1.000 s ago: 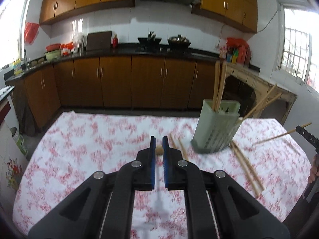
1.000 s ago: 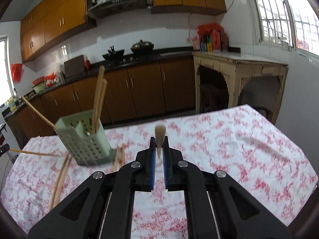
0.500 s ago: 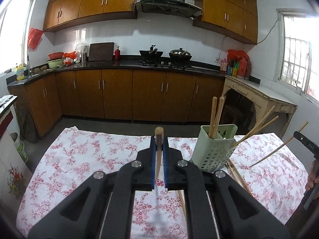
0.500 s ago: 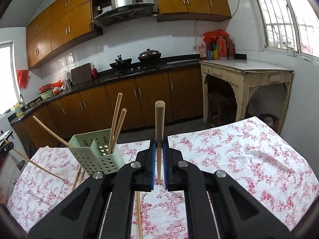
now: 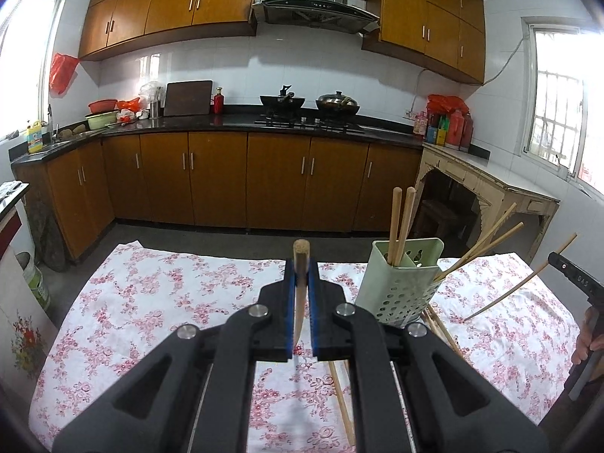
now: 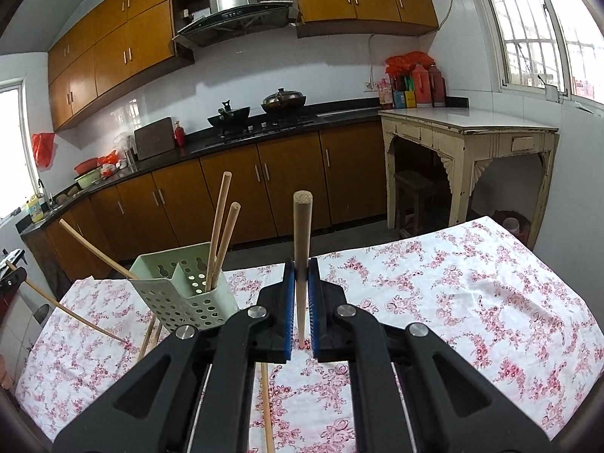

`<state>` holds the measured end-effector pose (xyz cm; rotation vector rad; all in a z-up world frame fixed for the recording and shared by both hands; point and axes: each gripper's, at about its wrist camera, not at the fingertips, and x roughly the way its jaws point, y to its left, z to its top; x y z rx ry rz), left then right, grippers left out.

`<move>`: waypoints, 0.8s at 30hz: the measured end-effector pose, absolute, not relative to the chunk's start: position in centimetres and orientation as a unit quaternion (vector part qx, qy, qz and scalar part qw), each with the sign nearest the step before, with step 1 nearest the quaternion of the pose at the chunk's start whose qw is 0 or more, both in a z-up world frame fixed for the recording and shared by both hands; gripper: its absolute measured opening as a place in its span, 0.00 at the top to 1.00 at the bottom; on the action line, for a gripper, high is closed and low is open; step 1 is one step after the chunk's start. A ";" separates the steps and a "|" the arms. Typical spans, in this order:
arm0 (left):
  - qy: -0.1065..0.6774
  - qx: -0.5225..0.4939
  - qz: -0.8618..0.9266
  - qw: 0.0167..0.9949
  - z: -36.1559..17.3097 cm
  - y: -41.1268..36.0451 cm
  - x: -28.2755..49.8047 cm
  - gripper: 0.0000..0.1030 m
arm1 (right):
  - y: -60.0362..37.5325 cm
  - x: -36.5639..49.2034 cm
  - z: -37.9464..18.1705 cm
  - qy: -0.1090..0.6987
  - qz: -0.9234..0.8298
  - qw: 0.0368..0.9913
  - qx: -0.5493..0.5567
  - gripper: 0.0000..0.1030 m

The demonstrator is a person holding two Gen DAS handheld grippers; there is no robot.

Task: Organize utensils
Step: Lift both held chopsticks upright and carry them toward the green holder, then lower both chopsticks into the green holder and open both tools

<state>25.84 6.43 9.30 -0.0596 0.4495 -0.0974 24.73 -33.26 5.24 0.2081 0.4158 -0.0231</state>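
Note:
My left gripper [image 5: 301, 273] is shut on a wooden chopstick [image 5: 301, 253] that stands upright between the blue pads, left of the pale green perforated holder [image 5: 400, 287]. My right gripper [image 6: 301, 270] is shut on another upright chopstick [image 6: 302, 226], right of the holder [image 6: 181, 298]. Two chopsticks [image 6: 222, 226] stand inside the holder and others [image 5: 487, 238] lean out of it. Several loose chopsticks [image 5: 441, 330] lie on the cloth by its base. In the left wrist view the right gripper's chopstick [image 5: 521, 287] slants with its tip on the cloth.
The table [image 6: 472, 283] wears a white cloth with red flowers and ends short of the brown floor cabinets [image 5: 275, 181]. A worn cream side table [image 6: 468, 132] stands at the right wall. A hand [image 5: 589, 336] shows at the left wrist view's right edge.
My left gripper has risen with its chopstick. In both views the held chopstick now shows longer above the pads, and the holder and table sit lower in the picture.

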 end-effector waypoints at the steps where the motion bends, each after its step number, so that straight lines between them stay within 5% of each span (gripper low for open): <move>1: 0.223 -0.031 -0.050 0.973 9.4 6.4 25.8 0.93 | -33.3 24.7 5.3 0.207 -0.011 0.973 0.104 0.93; 24: 0.156 -0.049 -0.152 0.975 21.0 -0.6 23.9 0.93 | -29.0 24.2 16.4 0.141 0.109 0.978 0.107 0.93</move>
